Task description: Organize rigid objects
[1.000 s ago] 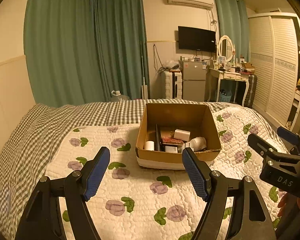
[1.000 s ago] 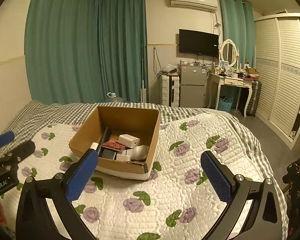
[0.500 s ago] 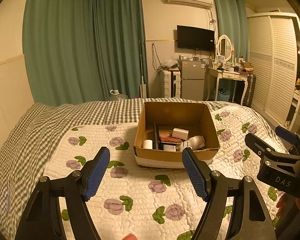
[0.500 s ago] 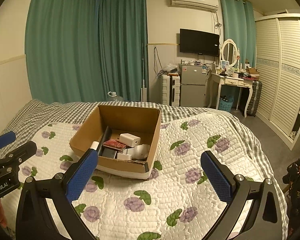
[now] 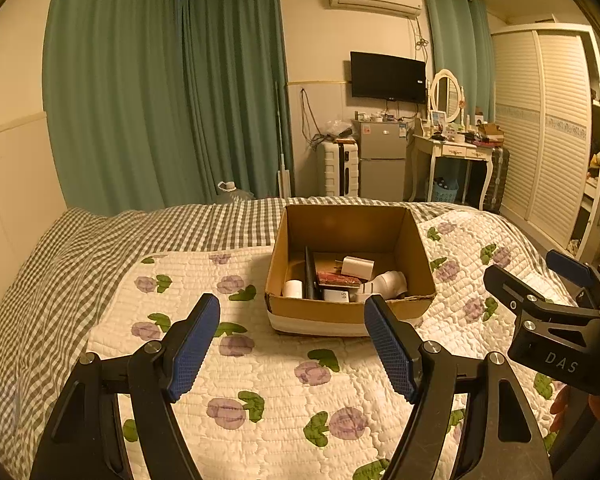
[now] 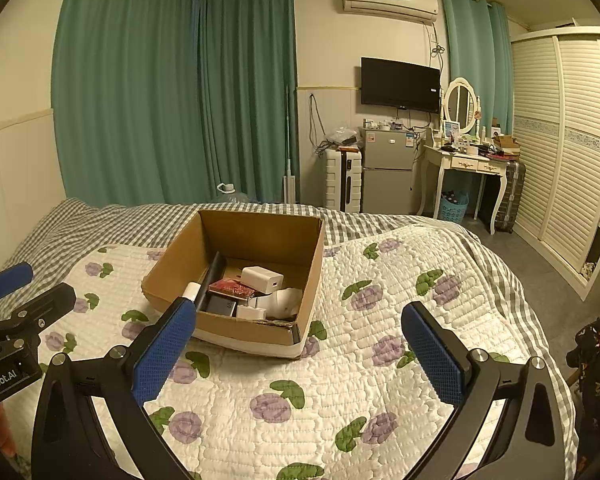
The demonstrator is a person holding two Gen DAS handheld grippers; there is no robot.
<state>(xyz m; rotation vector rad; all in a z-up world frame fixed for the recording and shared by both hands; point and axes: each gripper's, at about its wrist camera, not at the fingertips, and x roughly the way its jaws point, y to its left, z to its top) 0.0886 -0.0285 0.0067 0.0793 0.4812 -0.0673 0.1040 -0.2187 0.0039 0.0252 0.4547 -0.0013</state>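
Observation:
An open cardboard box (image 5: 348,222) sits on the quilted bed; it also shows in the right wrist view (image 6: 260,230). Inside lie a white charger (image 5: 358,267), a black stick (image 5: 309,276), a red flat packet (image 5: 338,279), a white roll (image 5: 293,289) and a white rounded item (image 5: 390,282). My left gripper (image 5: 290,346) is open and empty, held above the quilt in front of the box. My right gripper (image 6: 300,354) is open and empty, in front of the box and to its right.
The floral quilt (image 5: 260,380) covers the bed over a checked sheet (image 5: 60,264). Behind the bed stand green curtains (image 5: 160,100), a small fridge (image 5: 382,162), a white suitcase (image 5: 338,170), a dressing table (image 5: 456,152) and a louvred wardrobe (image 5: 548,132).
Both grippers have drawn back and up a little, so the box looks slightly farther away. Both stay open and empty.

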